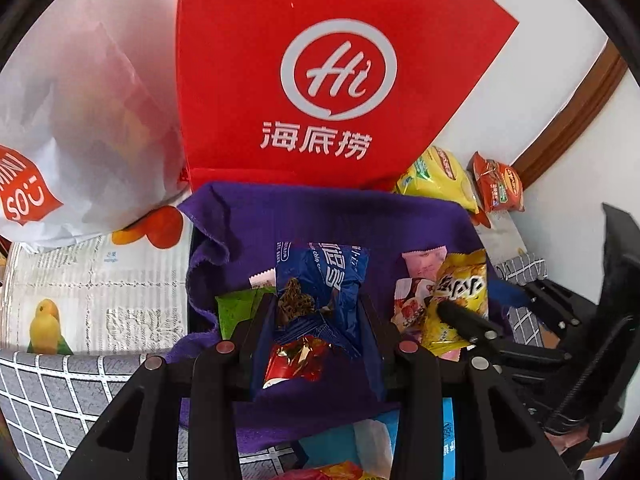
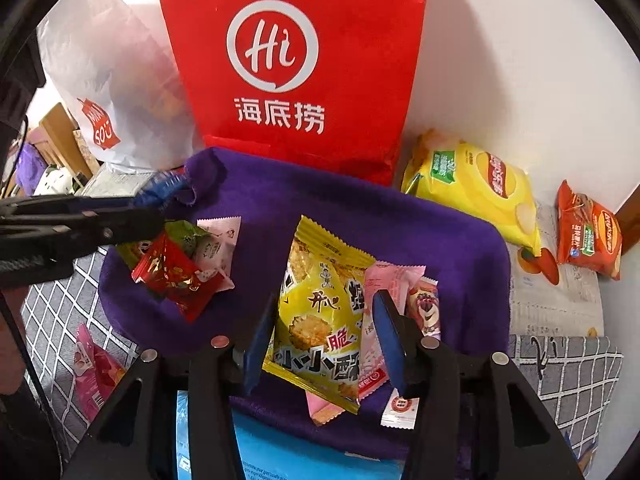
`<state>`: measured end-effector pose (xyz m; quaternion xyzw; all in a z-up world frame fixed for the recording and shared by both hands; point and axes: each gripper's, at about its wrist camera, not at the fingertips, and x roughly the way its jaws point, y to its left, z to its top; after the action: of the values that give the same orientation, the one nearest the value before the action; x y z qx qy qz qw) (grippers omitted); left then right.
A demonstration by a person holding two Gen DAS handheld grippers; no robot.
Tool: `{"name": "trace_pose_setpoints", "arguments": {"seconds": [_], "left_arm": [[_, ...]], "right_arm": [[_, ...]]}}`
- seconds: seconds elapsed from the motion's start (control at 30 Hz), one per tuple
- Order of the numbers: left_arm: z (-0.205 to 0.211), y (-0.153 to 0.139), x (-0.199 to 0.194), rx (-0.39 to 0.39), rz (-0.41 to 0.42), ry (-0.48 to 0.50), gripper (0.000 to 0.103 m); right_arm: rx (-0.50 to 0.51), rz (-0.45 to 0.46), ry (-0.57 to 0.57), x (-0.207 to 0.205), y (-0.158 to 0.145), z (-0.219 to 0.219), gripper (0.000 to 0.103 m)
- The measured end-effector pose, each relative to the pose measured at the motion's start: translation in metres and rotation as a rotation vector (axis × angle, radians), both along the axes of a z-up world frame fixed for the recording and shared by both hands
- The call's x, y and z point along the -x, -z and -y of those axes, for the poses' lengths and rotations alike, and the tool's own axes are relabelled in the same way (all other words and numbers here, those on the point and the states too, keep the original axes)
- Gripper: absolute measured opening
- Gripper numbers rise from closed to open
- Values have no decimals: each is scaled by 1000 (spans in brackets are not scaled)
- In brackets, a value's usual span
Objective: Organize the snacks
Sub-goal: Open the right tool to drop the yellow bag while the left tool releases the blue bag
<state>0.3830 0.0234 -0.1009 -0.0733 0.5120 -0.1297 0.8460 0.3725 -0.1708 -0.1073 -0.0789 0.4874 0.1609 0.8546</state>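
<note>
A purple cloth (image 1: 248, 220) (image 2: 300, 192) holds two heaps of small snack packets. My left gripper (image 1: 318, 300) is shut on a blue cookie packet (image 1: 324, 276) just above the left heap, where a red packet (image 1: 296, 360) (image 2: 172, 276) lies with green and white ones. In the right wrist view it (image 2: 160, 216) reaches in from the left. My right gripper (image 2: 326, 296) (image 1: 444, 308) stands open over the right heap. A yellow cracker packet (image 2: 320, 312) (image 1: 464, 280) lies between its blue pads on pink packets (image 2: 384, 280).
A red bag (image 1: 320, 80) (image 2: 288, 60) and a white bag (image 1: 80, 120) stand against the wall behind the cloth. A yellow chip bag (image 2: 472, 188) and an orange one (image 2: 588, 232) lie at the right. A pink packet (image 2: 92, 364) rests on the checked cover; a blue box (image 2: 280, 456) sits nearest.
</note>
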Motion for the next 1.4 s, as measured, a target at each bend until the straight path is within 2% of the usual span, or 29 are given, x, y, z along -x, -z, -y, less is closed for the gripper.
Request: {"name": "trace_pose_setpoints", "arguments": {"seconds": [0.13,0.4,0.7,0.83,0.9,1.27,1.4], "left_arm": [[4,8,-3,-16,-12,-1,37],[6,16,-6,-11,-21,-2,39],[8,13,-6,3,-11,-3,40],[6,2,-1,14,18,1,44],[6,-3,-1,11,22,6,51],[-6,-45,19,39,101,2,53],[0,-62,34,42,132,29,55]], "right_arm": [[-1,22,4,3,-7,4,50],[68,49,66,-2,-10,16,50],[33,88,101,0,-26,31,50],[16,106,109,3,-32,32,50],[2,127,116,7,-38,33,50],[-42,223,177,38,-75,32,50],[16,254,188,63,-81,28,50]]}}
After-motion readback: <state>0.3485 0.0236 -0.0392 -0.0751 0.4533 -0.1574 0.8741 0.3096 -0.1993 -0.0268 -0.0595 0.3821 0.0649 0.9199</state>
